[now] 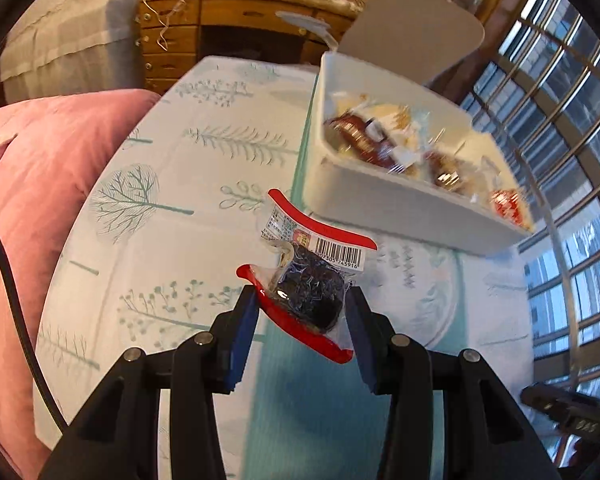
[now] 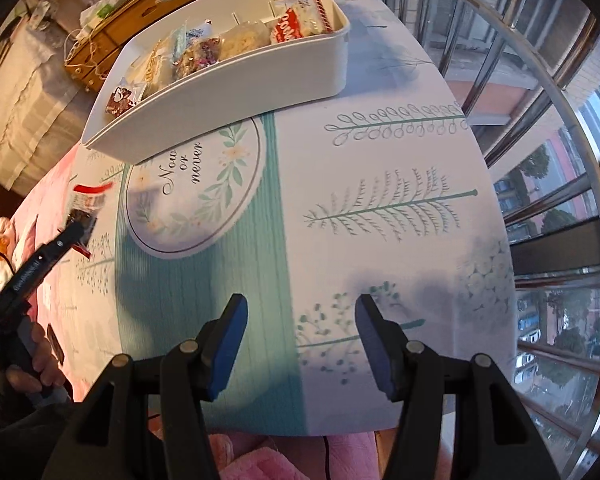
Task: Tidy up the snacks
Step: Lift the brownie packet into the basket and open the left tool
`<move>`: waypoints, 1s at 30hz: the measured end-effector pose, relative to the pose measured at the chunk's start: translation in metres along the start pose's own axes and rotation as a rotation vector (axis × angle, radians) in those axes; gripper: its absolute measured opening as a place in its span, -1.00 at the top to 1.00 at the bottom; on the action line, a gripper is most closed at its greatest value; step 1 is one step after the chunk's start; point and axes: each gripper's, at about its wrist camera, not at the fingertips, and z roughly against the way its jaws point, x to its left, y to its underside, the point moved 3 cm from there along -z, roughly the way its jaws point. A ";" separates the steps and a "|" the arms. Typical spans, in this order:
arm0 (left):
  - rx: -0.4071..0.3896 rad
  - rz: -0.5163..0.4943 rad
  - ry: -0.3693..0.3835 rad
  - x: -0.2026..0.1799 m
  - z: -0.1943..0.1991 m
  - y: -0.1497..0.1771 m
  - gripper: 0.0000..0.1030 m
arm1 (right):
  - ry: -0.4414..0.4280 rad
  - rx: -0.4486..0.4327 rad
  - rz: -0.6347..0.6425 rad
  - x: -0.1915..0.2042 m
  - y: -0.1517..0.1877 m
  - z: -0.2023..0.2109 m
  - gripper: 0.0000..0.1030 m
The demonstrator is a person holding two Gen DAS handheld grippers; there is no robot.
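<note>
A clear plastic snack packet with red edges, a barcode label and a dark filling (image 1: 308, 280) is clamped between the two blue pads of the left gripper (image 1: 302, 308). The pads press on the lower part of the packet from both sides, and the upper part with the barcode sticks out beyond the fingertips. The packet is lifted above the table and does not touch it. In the right wrist view the same packet (image 2: 85, 204) shows small at the left edge, at the tip of the left gripper, which a hand (image 2: 40, 364) holds by its handle.

Just beyond the packet stands a white rectangular plastic bin (image 1: 384, 208). It already holds several wrapped snacks: a brown-red wrapper, some pale ones and a red-and-white one at the far corner. The packet is near the front wall of the bin but still outside it.

The bin rests on a table covered with a pale cloth printed with teal trees and leaves (image 2: 380, 208); an oval print with the words "Now or never" lies partly under the bin.

The right gripper (image 2: 300, 340) hangs over the bare cloth, its jaws apart with nothing between them.

A pink cushion (image 1: 48, 184) lies to the left of the table.
</note>
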 end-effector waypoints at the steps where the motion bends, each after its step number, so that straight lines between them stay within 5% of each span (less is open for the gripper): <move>1: -0.012 0.007 0.000 -0.004 0.004 -0.001 0.17 | -0.006 0.001 0.014 -0.004 0.000 0.000 -0.10; 16: -0.177 -0.037 0.012 -0.103 0.037 -0.063 0.16 | -0.085 -0.028 0.109 -0.046 -0.049 0.006 -0.20; 30: -0.206 -0.187 0.059 -0.187 -0.012 -0.119 0.15 | -0.150 -0.020 0.105 -0.057 -0.066 -0.013 -0.25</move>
